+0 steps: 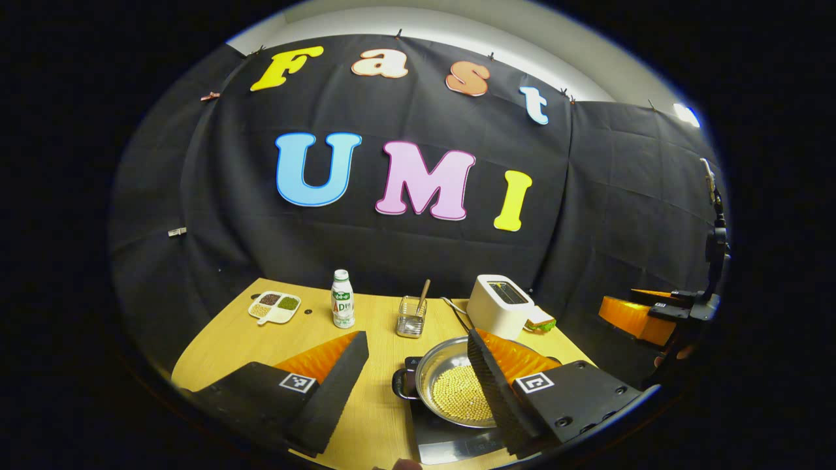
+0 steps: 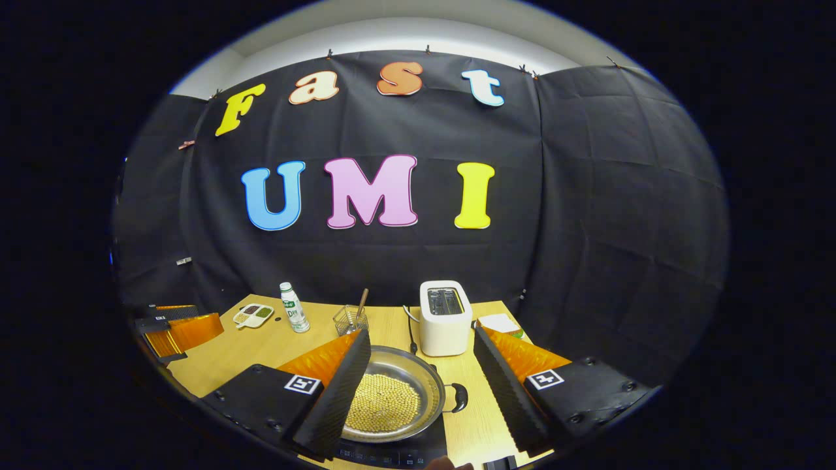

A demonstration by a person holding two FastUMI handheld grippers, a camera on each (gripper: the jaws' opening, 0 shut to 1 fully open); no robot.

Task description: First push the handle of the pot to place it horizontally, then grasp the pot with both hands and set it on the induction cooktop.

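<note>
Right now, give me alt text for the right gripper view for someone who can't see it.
A steel pot of yellow beans sits on a black cooktop on a wooden table, between the open fingers of the right gripper. Behind it stand a white toaster, a bottle and a divided dish.

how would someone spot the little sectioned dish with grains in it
Look to the far left corner of the wooden table, past the white drink bottle. The sectioned dish lies there, white and flat, its compartments holding dark, green and pale grains.
</note>
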